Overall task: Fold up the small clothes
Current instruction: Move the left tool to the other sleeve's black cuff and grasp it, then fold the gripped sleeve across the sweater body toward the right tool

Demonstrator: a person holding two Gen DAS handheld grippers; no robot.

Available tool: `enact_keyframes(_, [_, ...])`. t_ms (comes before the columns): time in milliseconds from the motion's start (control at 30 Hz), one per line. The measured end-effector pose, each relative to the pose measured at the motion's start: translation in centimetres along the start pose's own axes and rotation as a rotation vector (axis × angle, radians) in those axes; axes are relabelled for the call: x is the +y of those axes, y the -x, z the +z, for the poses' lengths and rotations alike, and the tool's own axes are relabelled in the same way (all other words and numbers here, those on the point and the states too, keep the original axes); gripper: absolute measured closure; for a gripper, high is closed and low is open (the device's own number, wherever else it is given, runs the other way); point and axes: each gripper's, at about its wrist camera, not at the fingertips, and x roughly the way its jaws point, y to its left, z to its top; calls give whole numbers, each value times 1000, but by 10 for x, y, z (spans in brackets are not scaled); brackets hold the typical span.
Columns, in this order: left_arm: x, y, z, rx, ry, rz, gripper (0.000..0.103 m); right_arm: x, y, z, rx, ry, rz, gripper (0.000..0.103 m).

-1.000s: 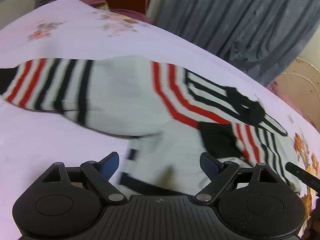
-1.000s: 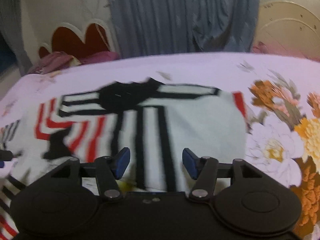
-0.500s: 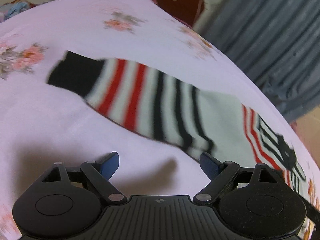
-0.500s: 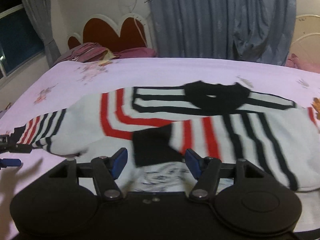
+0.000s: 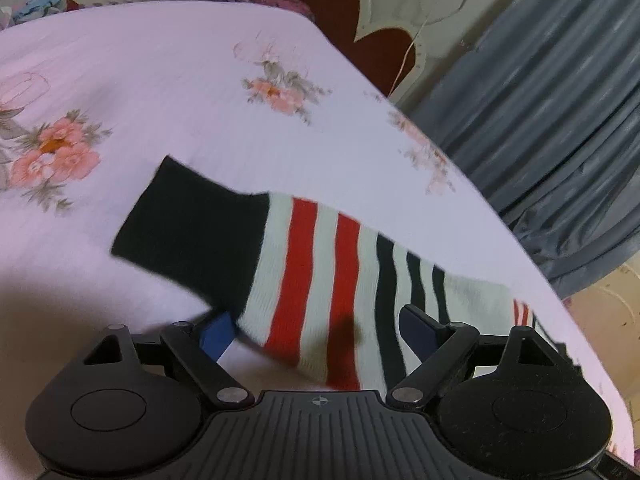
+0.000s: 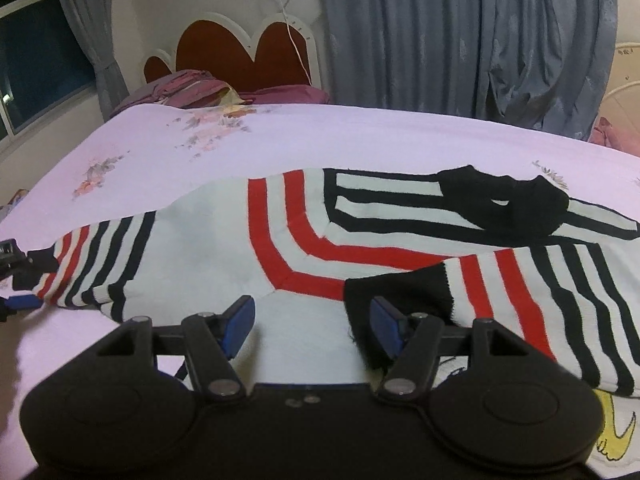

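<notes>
Sweater (image 6: pixel 224 248), white with red and black stripes, lies spread on the bed (image 6: pixel 360 140), whose pale lilac sheet carries a flower print. In the right wrist view its black collar (image 6: pixel 508 204) sits toward the far right, one sleeve (image 6: pixel 520 300) is folded in over the body with its black cuff (image 6: pixel 396 292) lying just ahead of the right tool (image 6: pixel 310 326), and the other sleeve stretches out flat to the left. The right tool has its blue-padded fingers (image 6: pixel 240 320) set apart, with nothing between them; the right-hand finger touches or overlaps the edge of the folded cuff. In the left wrist view the outstretched sleeve (image 5: pixel 320 272) crosses the frame, its black cuff (image 5: pixel 192 232) resting flat on the sheet. The left tool (image 5: pixel 316 328) is spread wide, one finger at each side of the sleeve, gripping nothing. A red scalloped headboard (image 6: pixel 248 56) and grey curtains (image 6: pixel 460 36) stand behind the bed.
</notes>
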Motion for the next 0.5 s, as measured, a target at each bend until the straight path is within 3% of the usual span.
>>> enact_keyframes(33, [-1,-1,1,-11,0,-3,22,0,-2,0,1,0,-6,41])
enact_keyframes(100, [2,-3,4,-20,-2,3,48,0,-6,0,6,0,-19,41])
enact_keyframes(233, [8,-7,8,-31,32,11,66,1,-11,2,8,8,-49,42])
enact_keyframes(300, [9,-10,10,-29,38,13,89,0,-12,3,4,6,-57,42])
enact_keyframes(400, [5,-9,11,-41,34,1,92,-2,-18,1,14,15,-96,42])
enact_keyframes(500, [-8,-1,13,-68,5,-31,96,-9,-32,-6,87,3,-91,42])
